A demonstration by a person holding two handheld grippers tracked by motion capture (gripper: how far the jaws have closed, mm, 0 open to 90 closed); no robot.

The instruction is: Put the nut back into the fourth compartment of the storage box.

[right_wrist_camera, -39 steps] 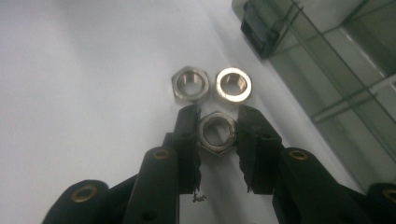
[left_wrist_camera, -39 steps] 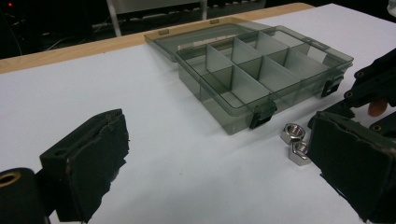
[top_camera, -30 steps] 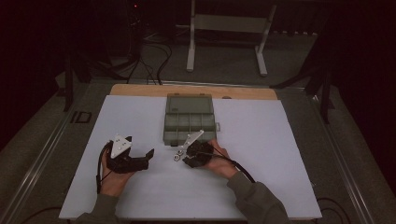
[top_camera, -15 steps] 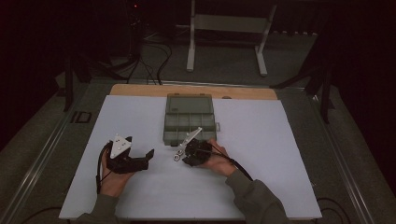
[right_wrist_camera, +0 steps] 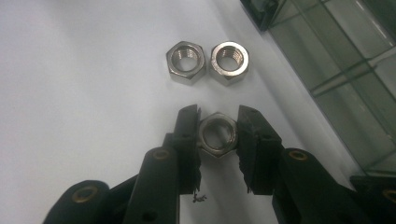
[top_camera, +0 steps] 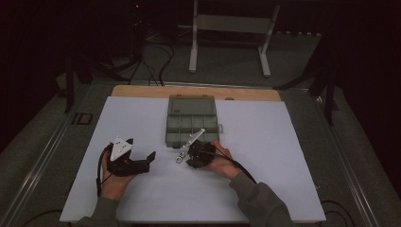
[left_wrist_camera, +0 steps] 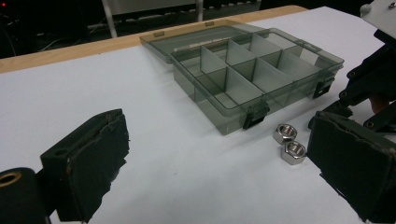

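Three steel hex nuts lie on the white table sheet in front of a smoky clear organizer box [top_camera: 191, 118]. My right gripper [right_wrist_camera: 217, 135] has just been closing and its pads now press on the nearest nut [right_wrist_camera: 215, 134]. The two other nuts [right_wrist_camera: 186, 61] [right_wrist_camera: 229, 56] lie side by side just beyond it. From above, the right gripper [top_camera: 185, 157] points left at the nuts [top_camera: 179, 157]. My left gripper [left_wrist_camera: 219, 172] is open with nothing between its jaws. It rests to the left [top_camera: 144, 163], aimed at the box [left_wrist_camera: 252, 74] and two nuts [left_wrist_camera: 285, 133] [left_wrist_camera: 293, 152].
The box's lid lies open and flat behind its divided compartments. A wooden strip [top_camera: 198, 92] borders the sheet's far edge. A metal stand [top_camera: 227, 28] and cables [top_camera: 151, 66] sit on the dark floor beyond. Black cables trail from both grippers toward the person.
The right gripper has tilted slightly beside the nuts. The left gripper and hand have not moved.
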